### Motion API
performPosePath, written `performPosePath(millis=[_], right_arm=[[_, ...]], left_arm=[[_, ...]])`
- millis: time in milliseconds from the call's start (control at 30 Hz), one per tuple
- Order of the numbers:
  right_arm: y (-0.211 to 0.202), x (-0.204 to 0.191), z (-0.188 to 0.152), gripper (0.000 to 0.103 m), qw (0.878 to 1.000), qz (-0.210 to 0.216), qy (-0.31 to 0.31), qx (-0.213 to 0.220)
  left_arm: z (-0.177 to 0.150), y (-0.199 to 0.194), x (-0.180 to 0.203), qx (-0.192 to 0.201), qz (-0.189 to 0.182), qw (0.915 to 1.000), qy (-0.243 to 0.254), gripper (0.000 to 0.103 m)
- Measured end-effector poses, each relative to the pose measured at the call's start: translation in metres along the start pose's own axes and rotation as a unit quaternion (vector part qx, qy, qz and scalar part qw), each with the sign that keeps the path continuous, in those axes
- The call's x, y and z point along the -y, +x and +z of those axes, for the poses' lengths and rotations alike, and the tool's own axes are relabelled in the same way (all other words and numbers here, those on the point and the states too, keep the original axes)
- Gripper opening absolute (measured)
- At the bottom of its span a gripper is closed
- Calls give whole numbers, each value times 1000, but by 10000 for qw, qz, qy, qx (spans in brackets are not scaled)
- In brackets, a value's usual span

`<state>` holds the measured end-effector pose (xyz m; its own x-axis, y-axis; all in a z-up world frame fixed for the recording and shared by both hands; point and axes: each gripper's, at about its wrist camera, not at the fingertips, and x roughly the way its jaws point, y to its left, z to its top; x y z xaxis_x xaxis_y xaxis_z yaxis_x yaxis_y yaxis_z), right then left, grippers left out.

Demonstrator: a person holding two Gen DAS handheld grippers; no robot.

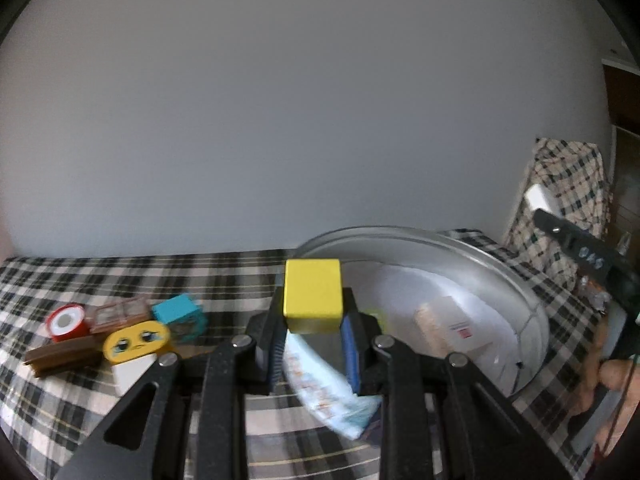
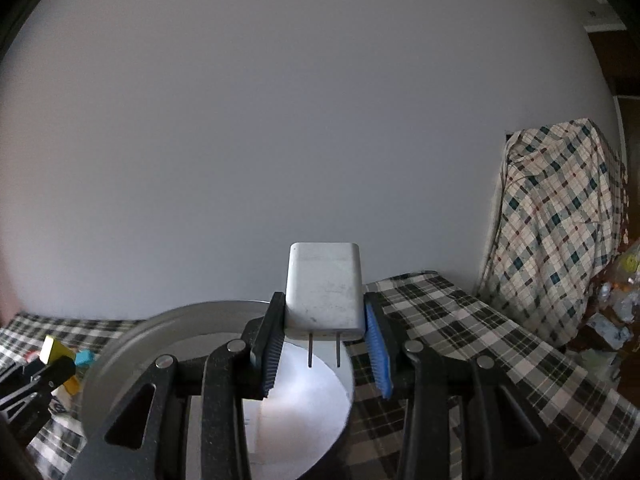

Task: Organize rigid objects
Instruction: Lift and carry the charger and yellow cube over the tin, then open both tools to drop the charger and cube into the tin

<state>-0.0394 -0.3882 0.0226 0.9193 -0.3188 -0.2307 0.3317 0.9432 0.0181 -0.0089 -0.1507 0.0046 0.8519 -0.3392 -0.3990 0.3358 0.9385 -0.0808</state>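
The left gripper [image 1: 312, 344] has its jaws clamped on a yellow block [image 1: 313, 294], the right gripper [image 2: 324, 344] on a white charger [image 2: 325, 288]; both look light, stiff, smooth-sided, best pinched across flat faces.

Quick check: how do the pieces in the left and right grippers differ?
The left gripper holds a yellow block, a plain cube; the right gripper holds a white charger, rounded, with two metal prongs pointing toward the camera. Both are clamped between the fingers near the metal pan.

Plaid-covered table [image 1: 120, 276]: metal basin [image 1: 500, 264], toy cluster [image 1: 120, 332], printed packet [image 1: 332, 392] on it.
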Motion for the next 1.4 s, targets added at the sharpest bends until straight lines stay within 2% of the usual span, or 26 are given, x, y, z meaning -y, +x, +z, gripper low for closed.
performPosePath(millis=[133,333,567,800,1133,1167,1200,1233,1267,1300,1333,1367,1400], right_arm=[[13,0,-3,40,9997,-57,-165,-148],[35,-3,-9,40,9979,-67,-441,-473],[53,-11,-17,40,9939,56,-709,-847],[60,-20,-23,40,9903,77,-910,-1050],[66,-21,-25,40,9887,248,-825,-1229],[67,-21,-25,41,9885,283,-806,-1252],[68,-21,-25,41,9883,333,-765,-1279],[69,-20,-26,41,9882,394,-734,-1285],[68,-19,-26,42,9885,426,-717,-1260],[66,-20,-25,48,9890,416,-722,-1221],[65,-20,-25,53,9896,394,-733,-1170],[62,-20,-24,67,9910,337,-734,-1063],[58,-20,-23,75,9925,279,-716,-951]], left_arm=[[3,10,28,-133,-283,9995,82,23],[2,24,62,-426,-520,9975,235,23],[-1,38,80,-802,-570,9945,365,23],[-3,56,89,-1243,-425,9907,368,23],[-4,60,94,-1366,-274,9891,471,24],[-5,60,95,-1365,-250,9892,482,27],[-4,60,95,-1360,-223,9892,499,42],[-4,61,97,-1352,-203,9892,520,69],[-4,61,98,-1330,-145,9895,556,81],[-4,58,99,-1242,-126,9905,570,85],[-4,55,100,-1139,-122,9917,586,98],[-4,51,101,-1023,-133,9927,625,103],[-3,45,102,-878,-110,9939,660,102]])
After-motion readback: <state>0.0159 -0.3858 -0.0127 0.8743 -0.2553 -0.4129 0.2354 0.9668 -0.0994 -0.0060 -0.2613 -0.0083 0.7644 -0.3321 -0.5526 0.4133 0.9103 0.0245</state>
